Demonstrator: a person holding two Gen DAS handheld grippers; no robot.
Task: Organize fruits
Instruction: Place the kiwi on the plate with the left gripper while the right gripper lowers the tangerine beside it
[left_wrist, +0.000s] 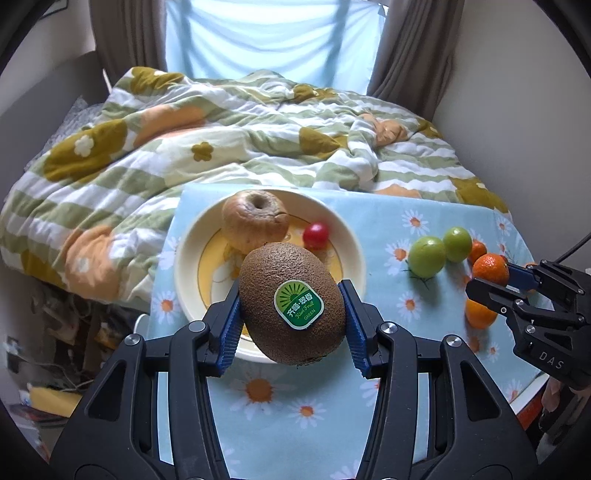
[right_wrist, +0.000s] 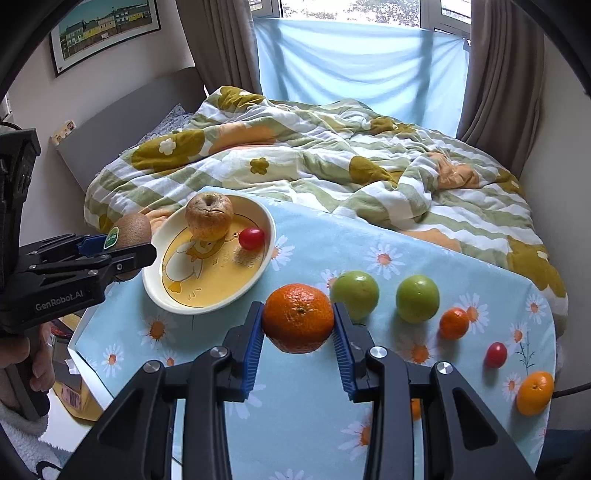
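Observation:
My left gripper (left_wrist: 291, 314) is shut on a brown kiwi (left_wrist: 291, 302) with a green sticker, held above the near rim of the yellow duck plate (left_wrist: 184, 269). The plate holds a wrinkled apple (left_wrist: 255, 221) and a cherry tomato (left_wrist: 316, 235). My right gripper (right_wrist: 298, 332) is shut on a large mandarin (right_wrist: 297, 317), held above the cloth right of the plate (right_wrist: 207, 306). The left gripper with the kiwi (right_wrist: 133, 229) shows at the left of the right wrist view. The right gripper (left_wrist: 498, 282) with the mandarin (left_wrist: 489, 269) shows at the right of the left wrist view.
On the daisy tablecloth (right_wrist: 314, 406) lie two green fruits (right_wrist: 355, 293) (right_wrist: 417, 298), a small mandarin (right_wrist: 453, 323), a cherry tomato (right_wrist: 495, 355) and an orange (right_wrist: 534, 392) near the right edge. A bed with a rumpled quilt (right_wrist: 332, 158) lies behind the table.

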